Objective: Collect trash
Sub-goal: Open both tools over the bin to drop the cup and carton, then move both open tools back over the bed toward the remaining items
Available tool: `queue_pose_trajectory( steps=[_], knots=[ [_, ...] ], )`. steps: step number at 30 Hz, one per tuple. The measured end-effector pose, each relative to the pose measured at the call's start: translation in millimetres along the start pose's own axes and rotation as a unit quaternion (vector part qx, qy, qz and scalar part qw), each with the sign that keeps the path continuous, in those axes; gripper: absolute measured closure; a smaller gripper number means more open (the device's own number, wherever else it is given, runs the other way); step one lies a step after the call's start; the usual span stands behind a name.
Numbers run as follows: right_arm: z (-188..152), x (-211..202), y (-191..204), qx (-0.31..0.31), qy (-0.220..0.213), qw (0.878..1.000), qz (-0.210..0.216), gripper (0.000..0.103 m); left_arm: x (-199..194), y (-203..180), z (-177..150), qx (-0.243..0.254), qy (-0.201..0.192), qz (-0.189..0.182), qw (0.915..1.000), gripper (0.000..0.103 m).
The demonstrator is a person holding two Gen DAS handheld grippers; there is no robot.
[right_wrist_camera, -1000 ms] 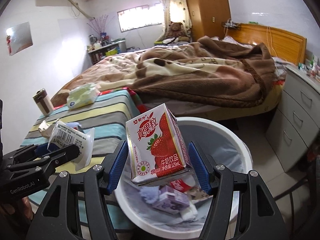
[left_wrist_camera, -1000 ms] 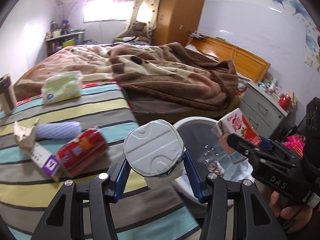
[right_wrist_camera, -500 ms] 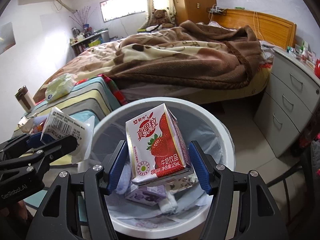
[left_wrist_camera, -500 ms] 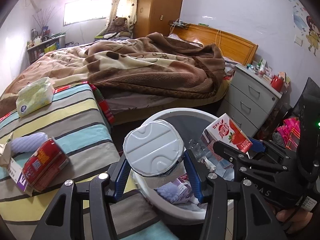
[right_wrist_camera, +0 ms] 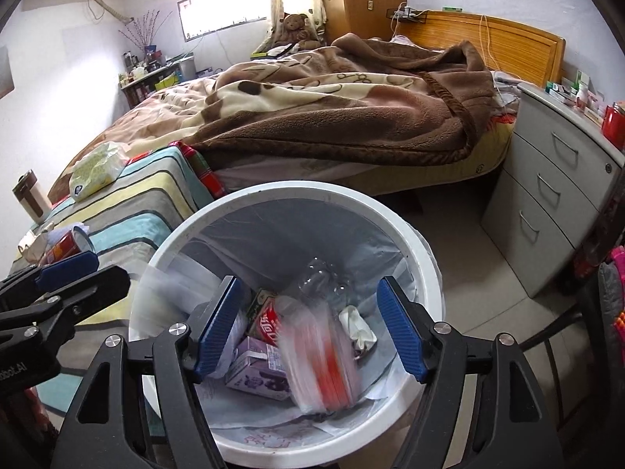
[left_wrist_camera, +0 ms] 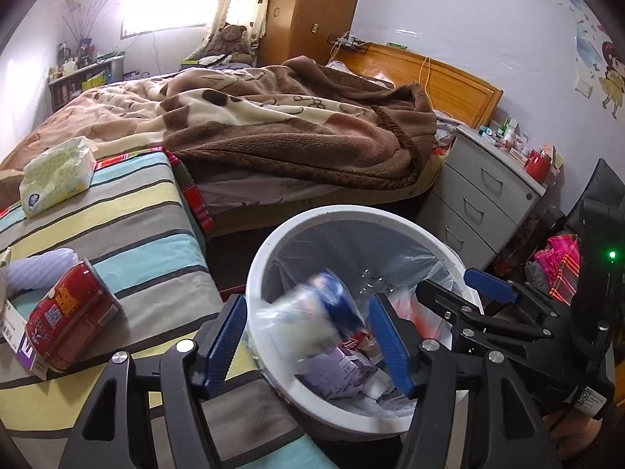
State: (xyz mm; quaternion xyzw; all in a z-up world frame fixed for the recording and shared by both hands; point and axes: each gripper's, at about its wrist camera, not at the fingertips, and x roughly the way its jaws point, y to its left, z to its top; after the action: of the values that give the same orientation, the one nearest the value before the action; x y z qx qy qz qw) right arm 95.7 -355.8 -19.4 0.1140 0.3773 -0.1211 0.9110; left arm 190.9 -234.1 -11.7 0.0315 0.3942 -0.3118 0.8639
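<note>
A white bin (left_wrist_camera: 351,212) with a clear liner stands beside the striped bench. My left gripper (left_wrist_camera: 308,336) hangs over it, its jaws opening. A blurred foil-lidded cup (left_wrist_camera: 312,308) drops free between the blue pads. In the right wrist view my right gripper (right_wrist_camera: 308,312) is over the same bin (right_wrist_camera: 297,188), jaws opening too. The red strawberry milk carton (right_wrist_camera: 324,367) falls, blurred, onto the trash below, clear of both pads. A purple carton (right_wrist_camera: 258,375) and a clear bottle (right_wrist_camera: 320,273) lie inside. Each gripper shows in the other's view: right (left_wrist_camera: 461,285), left (right_wrist_camera: 86,273).
On the striped bench (left_wrist_camera: 136,203) lie a red can pack (left_wrist_camera: 70,320), a purple-and-white box (left_wrist_camera: 19,348), a lilac roll (left_wrist_camera: 39,269) and a green tissue pack (left_wrist_camera: 58,176). A bed with a brown blanket (left_wrist_camera: 293,133) lies behind; grey drawers (left_wrist_camera: 488,203) stand to the right.
Both grippers have moved over the bin and let go. The cup and the milk carton, held earlier, now fall into the bin.
</note>
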Motion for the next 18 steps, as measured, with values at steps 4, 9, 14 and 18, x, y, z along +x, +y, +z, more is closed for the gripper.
queue_pose_trajectory(
  steps=[4,9,14,18],
  knots=[
    [0.2,-2.6,3.0,0.003,-0.004,1.0,0.003,0.029,-8.8,9.1,-1.8,-0.011,-0.007,0.003,0.9999,0.036],
    [1.6,-7.8,8.2,0.005,-0.014,1.0,0.012,0.029,-24.0,22.0,-5.7,-0.022,-0.018,0.01,0.9995,0.036],
    [2.9,-11.6,20.4,0.0,-0.022,0.999,0.029,0.029,-41.5,41.4,-12.3,-0.039,-0.025,0.027,0.9986,0.036],
    [3.3,-14.0,33.3,-0.008,-0.028,0.999,0.045,0.029,-56.4,58.2,-19.0,-0.055,-0.034,0.038,0.9972,0.036]
  ],
)
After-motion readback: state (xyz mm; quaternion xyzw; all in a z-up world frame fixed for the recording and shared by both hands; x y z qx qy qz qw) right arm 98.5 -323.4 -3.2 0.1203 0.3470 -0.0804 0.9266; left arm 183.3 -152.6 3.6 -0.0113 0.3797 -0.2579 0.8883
